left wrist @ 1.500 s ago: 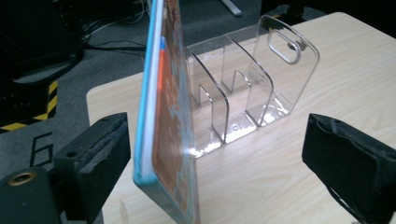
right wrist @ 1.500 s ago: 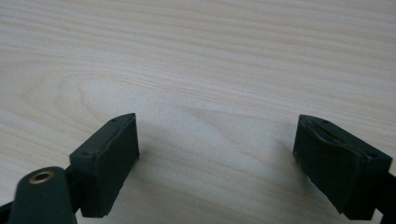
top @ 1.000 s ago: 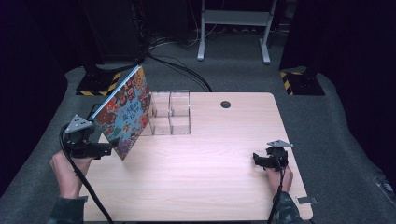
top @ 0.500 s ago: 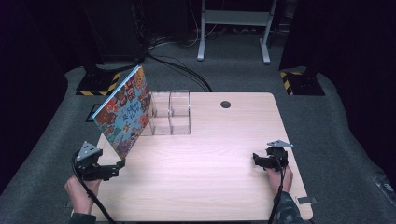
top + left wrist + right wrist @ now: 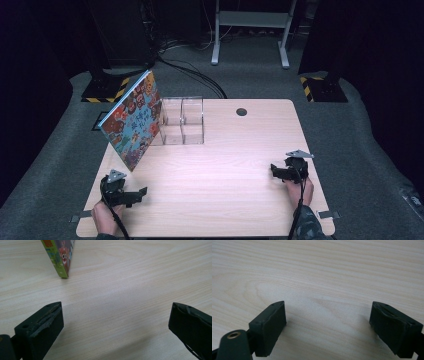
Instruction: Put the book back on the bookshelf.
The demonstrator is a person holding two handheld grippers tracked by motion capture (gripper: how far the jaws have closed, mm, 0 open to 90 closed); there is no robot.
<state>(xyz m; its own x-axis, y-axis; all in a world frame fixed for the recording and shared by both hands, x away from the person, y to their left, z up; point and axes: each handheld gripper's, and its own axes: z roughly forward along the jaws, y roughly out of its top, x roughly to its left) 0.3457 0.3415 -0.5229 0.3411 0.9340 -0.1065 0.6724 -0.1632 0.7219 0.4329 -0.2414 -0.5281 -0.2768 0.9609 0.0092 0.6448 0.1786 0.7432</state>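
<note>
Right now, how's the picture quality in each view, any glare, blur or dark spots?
High view: the table is evenly lit, the surroundings fall to near black, and the clear box is faint, with pale edge reflections. Left gripper view: soft glare on the wood, the book corner slightly soft, jaws casting dim shadows. Right gripper view: the wood grain is fairly sharp, with soft shadows beside the jaws.

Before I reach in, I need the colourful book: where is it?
In the high view the colourful book stands tilted at the table's far left, leaning on the clear box, beyond the left gripper.
</note>
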